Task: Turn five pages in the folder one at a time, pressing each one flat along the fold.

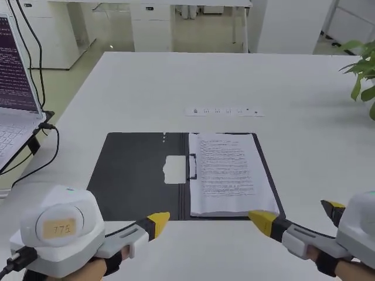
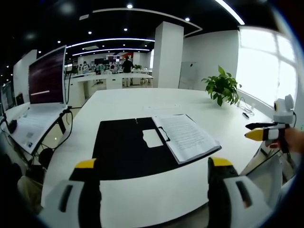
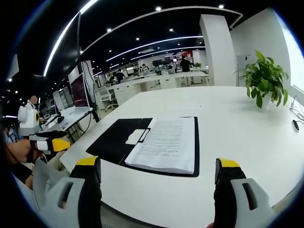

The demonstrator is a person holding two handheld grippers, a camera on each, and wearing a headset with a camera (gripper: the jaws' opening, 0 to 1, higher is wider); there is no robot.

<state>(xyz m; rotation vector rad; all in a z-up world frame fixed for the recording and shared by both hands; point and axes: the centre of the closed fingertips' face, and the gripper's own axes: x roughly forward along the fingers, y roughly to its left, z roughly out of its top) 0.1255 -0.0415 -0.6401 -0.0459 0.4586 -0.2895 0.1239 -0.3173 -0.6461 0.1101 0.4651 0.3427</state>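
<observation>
A black folder lies open on the white table, with a stack of printed pages on its right half and a white clip plate near the spine. My left gripper is open and hovers in front of the folder's near left edge, touching nothing. In the head view it sits at bottom left, one yellow fingertip pointing toward the folder. My right gripper is open too, off the folder's near right corner. Its own view has the pages ahead of the open gripper.
An open laptop with black cables stands at the table's left edge. A white power strip lies beyond the folder. A potted plant is at the far right. Office desks and people are in the background.
</observation>
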